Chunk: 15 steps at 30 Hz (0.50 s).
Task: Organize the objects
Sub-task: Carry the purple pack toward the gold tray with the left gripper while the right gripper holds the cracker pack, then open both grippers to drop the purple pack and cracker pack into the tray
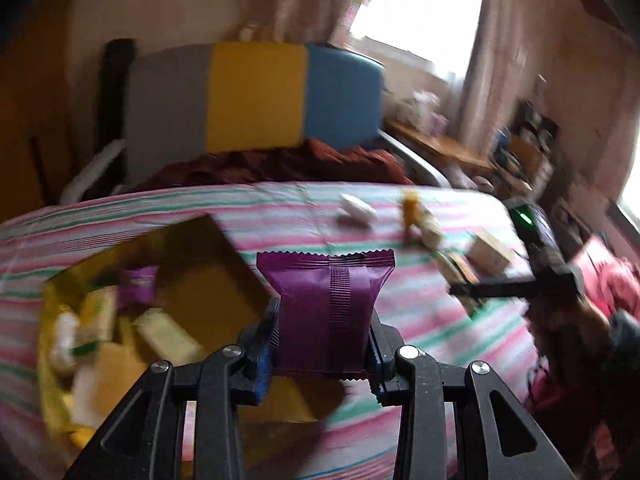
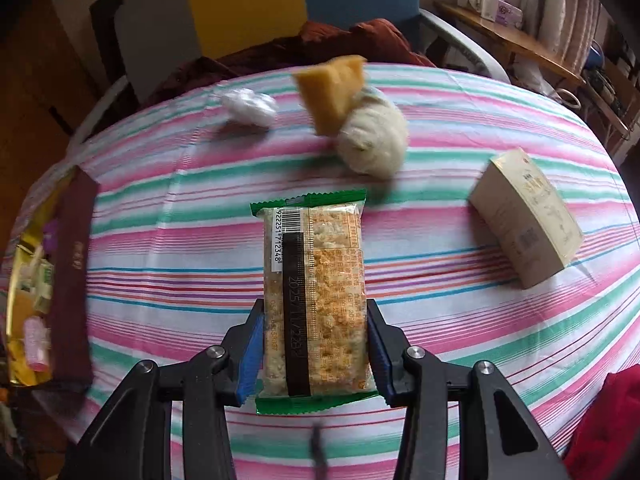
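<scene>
Purple snack pack (image 1: 326,312) sits pinched in our left tool (image 1: 324,340), up beside the gold box (image 1: 212,280) on the bench (image 1: 400,320). We carry it over the box before letting go. Our right tool (image 2: 316,352) squeezes the green rice bar (image 2: 316,292), which goes in next.

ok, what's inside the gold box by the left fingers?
The gold box holds several small wrapped snacks: pale yellow packets and a purple one. The picture is blurred, and the purple packet held by the left gripper hides the box's near corner.
</scene>
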Tool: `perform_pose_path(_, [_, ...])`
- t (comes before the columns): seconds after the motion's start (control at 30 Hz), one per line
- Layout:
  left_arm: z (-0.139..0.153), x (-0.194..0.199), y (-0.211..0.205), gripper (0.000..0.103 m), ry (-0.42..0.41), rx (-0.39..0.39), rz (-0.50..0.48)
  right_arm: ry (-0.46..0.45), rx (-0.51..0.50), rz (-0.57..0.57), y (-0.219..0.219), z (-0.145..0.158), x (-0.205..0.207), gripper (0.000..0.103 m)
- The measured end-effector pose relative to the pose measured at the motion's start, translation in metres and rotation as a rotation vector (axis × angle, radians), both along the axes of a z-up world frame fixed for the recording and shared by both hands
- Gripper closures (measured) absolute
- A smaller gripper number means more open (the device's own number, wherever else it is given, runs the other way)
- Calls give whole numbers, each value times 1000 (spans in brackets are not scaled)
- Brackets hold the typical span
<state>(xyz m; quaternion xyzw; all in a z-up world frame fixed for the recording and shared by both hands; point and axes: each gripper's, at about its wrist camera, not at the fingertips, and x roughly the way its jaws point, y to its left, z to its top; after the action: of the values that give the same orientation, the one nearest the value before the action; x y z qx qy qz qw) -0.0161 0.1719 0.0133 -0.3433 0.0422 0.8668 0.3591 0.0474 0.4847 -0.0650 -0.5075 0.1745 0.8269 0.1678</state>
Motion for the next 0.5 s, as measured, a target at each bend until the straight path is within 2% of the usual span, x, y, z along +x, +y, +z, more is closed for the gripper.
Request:
perform_pose_path(0.23, [12, -41, -84, 65, 12, 46, 233, 114, -4, 160, -76, 45, -28, 57])
perform_pose_path(0.33, [1, -60, -118, 65, -16, 40, 348, 145, -21, 239, -112, 56, -49, 57])
perform_pose_path(0.5, [-20, -78, -149, 65, -48, 3, 426, 148, -53, 373, -177, 58, -95, 57])
